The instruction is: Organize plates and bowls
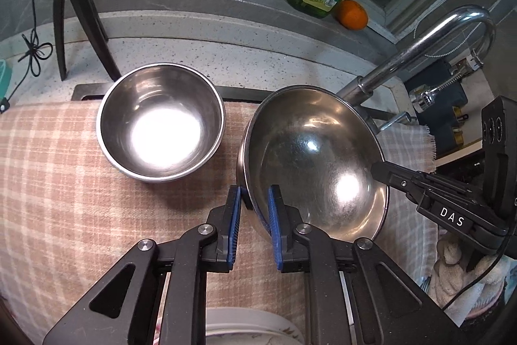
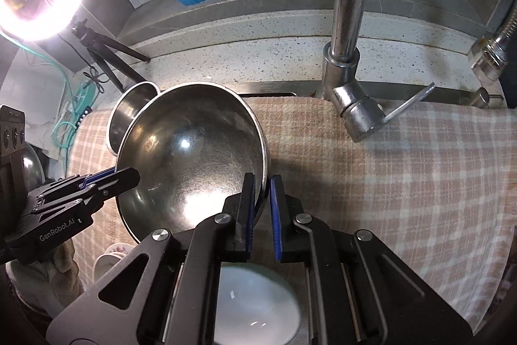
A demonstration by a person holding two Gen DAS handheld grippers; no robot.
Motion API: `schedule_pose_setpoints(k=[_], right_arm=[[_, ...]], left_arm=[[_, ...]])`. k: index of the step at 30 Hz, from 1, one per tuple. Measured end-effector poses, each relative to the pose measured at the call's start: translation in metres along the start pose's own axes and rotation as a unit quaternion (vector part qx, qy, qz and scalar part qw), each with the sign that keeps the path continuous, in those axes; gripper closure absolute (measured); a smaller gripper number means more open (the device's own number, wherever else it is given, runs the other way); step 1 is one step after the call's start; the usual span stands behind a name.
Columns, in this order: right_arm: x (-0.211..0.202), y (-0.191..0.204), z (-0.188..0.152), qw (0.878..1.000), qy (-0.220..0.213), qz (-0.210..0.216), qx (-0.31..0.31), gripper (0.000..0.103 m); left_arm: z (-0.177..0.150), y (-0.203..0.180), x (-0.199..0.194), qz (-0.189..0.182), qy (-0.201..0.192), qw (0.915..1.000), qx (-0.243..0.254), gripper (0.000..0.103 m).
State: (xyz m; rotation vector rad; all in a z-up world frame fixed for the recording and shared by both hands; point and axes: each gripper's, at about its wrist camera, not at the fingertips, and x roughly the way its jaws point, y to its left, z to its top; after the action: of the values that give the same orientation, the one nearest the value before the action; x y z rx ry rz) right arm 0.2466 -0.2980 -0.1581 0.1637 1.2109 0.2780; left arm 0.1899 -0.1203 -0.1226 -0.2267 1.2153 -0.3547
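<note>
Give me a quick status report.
Left gripper and right gripper both pinch the big steel bowl's rim. Small steel bowl alongside on cloth. Faucet close behind.

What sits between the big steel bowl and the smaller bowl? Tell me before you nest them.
Nothing visible. The large steel bowl is pinched at opposite rim edges by the left gripper and right gripper, tilted beside the small steel bowl. Only bare checkered cloth lies between them.

Speckled stone surface [image 1: 200, 54] carries a pink-checked cloth [image 1: 64, 183]; small steel bowl [image 1: 161, 122] sits at ten o'clock, black tripod [image 1: 74, 12] beyond.
</note>
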Motion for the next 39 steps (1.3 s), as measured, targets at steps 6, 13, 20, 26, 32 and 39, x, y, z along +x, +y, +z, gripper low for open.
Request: schedule_pose_setpoints(k=[6, 13, 20, 26, 32, 39], right_arm=[[-0.017, 0.023, -0.013, 1.0, -0.016, 0.009, -0.005, 0.094], [-0.026, 0.067, -0.026, 0.999, -0.024, 0.027, -0.026, 0.093], [-0.02, 0.118, -0.042, 0.997, -0.016, 0.047, -0.054, 0.092], [-0.006, 0.159, -0.055, 0.995, 0.0, 0.06, -0.079, 0.092], [0.012, 0.189, -0.066, 0.993, 0.021, 0.07, -0.097, 0.092], [0.033, 0.219, -0.077, 0.989, 0.042, 0.081, -0.113, 0.092]], left_arm=[[-0.012, 0.01, -0.025, -0.004, -0.01, 0.9999, 0.008, 0.088], [-0.026, 0.037, -0.059, 0.007, -0.026, 0.9996, 0.007, 0.088], [-0.045, 0.077, -0.088, 0.02, -0.036, 0.9991, -0.014, 0.088], [-0.064, 0.114, -0.103, 0.033, -0.039, 0.9981, -0.036, 0.088], [-0.085, 0.147, -0.112, 0.039, -0.04, 0.9962, -0.067, 0.088], [-0.102, 0.176, -0.118, 0.051, -0.038, 0.9937, -0.093, 0.088]])
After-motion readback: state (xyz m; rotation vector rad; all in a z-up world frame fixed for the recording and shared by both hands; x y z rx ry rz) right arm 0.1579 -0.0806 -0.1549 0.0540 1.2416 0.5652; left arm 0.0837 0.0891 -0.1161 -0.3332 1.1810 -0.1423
